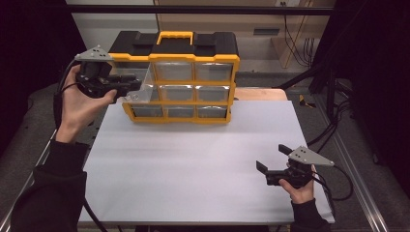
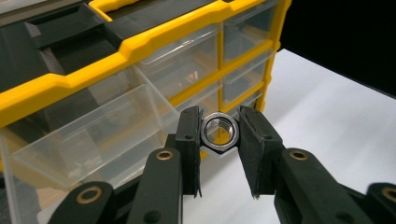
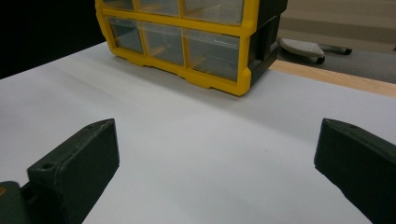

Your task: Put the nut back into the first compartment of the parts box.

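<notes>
A yellow and black organiser (image 1: pixel 181 79) with clear drawers stands at the back of the white table (image 1: pixel 193 164). Its top-left drawer (image 1: pixel 138 87) is pulled out. My left gripper (image 1: pixel 130 86) hovers at that open drawer. In the left gripper view the jaws pinch a steel hex nut (image 2: pixel 219 132) between the pads, just past the clear drawer (image 2: pixel 93 130). Near the table's front right, my right gripper (image 1: pixel 270 159) rests low over the white surface, jaws spread wide with nothing between them (image 3: pixel 215 158). The organiser (image 3: pixel 196 37) stands ahead of it.
A wooden strip (image 1: pixel 261 93) of tabletop shows behind the white sheet at the right of the organiser. Dark cables (image 1: pixel 333 130) and a metal rail (image 1: pixel 358 193) run along the right side. A grey foot-like base (image 3: pixel 303 48) lies on the floor beyond.
</notes>
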Motion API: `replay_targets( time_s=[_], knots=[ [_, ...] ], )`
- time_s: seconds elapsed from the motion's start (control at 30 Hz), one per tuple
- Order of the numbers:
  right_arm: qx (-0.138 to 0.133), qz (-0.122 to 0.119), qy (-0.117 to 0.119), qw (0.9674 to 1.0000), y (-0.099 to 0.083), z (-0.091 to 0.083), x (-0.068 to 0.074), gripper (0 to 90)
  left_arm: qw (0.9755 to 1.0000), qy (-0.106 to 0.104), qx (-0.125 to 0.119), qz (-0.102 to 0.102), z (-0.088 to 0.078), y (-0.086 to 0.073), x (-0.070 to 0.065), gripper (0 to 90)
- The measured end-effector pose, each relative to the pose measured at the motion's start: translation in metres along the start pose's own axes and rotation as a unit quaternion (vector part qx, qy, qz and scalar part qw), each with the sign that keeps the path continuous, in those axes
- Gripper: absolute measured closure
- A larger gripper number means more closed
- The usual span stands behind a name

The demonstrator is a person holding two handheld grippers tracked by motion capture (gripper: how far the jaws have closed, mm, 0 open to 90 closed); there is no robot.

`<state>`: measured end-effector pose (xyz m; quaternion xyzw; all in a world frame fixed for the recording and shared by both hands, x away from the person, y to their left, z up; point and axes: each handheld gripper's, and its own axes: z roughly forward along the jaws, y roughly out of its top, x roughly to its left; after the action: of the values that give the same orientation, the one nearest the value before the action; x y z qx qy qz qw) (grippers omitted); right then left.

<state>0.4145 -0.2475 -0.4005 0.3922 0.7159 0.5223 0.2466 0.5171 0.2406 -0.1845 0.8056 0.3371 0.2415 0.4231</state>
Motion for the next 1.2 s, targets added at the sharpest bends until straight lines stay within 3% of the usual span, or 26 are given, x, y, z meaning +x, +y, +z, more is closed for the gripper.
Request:
replay_targets(
  time_s=[0.67, 1.03, 1.2],
  knots=[
    [0.0, -0.001, 0.0, 1.0, 0.0, 0.0, 0.0, 0.5, 0.9987, 0.043, 0.014, -0.025, 0.021, 0.007, 0.027, 69.3],
    [-0.001, -0.001, 0.001, 1.0, 0.0, 0.0, 0.0, 0.5, 0.998, 0.049, 0.027, -0.028, 0.035, 0.003, 0.035, 69.3],
    [-0.002, 0.0, 0.002, 1.0, 0.0, 0.0, 0.0, 0.6, 0.9976, 0.05, 0.027, -0.041, 0.04, 0.0, 0.037, 69.3]
  ],
)
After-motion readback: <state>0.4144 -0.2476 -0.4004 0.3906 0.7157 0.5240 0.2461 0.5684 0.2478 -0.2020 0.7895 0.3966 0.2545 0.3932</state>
